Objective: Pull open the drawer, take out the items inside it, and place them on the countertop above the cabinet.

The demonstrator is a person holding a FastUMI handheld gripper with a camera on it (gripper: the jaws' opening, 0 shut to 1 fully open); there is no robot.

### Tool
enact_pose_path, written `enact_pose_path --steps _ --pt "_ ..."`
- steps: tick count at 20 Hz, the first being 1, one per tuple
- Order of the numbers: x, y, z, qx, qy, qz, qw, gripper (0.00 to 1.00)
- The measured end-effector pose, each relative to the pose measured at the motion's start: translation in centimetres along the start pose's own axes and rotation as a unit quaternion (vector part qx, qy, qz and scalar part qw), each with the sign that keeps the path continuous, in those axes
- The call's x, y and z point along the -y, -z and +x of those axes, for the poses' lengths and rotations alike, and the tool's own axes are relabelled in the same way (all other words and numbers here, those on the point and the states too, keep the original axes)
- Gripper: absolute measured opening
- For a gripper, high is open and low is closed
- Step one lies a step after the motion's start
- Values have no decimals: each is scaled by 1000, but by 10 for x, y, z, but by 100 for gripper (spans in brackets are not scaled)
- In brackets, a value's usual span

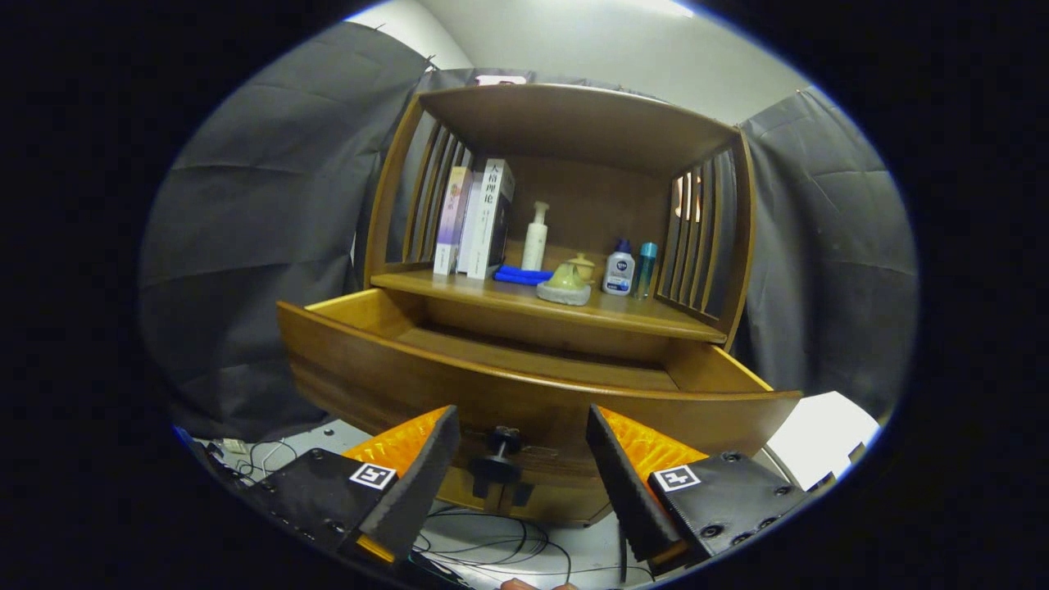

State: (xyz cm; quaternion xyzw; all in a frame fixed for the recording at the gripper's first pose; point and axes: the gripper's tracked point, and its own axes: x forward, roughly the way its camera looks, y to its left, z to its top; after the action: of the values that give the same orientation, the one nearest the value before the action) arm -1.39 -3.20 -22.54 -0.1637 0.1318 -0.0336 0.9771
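Drawer [524,385] stands pulled out under desk [524,307]; claw [522,475] spread apart astride knob [497,459], untouching; contents hidden behind front; risk: blind reach snags the front.

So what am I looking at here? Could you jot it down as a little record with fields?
furniture: wooden cabinet with an open shelf
drawer: pulled open, inside hidden from this angle
drawer knob: between the jaws, untouched
gripper: jaws open, level with the drawer front
countertop: books, pump bottle, blue cloth, green lidded dish, two small bottles
floor: cables
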Motion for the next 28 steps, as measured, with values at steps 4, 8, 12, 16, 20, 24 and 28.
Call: enact_pose_path --steps 4,8,12,16,20,24,28 --pt "6 5 8 2 8 -16 1000 98" --pt "4 7 17 6 15 -12 1000 98" --pt "3 9 19 4 23 -18 1000 98" --pt "6 6 25 5 31 5 1000 98" --pt "13 -3 43 16 49 5 999 98" --pt "12 -6 57 14 53 8 998 100" --pt "13 -9 79 11 57 12 998 100"
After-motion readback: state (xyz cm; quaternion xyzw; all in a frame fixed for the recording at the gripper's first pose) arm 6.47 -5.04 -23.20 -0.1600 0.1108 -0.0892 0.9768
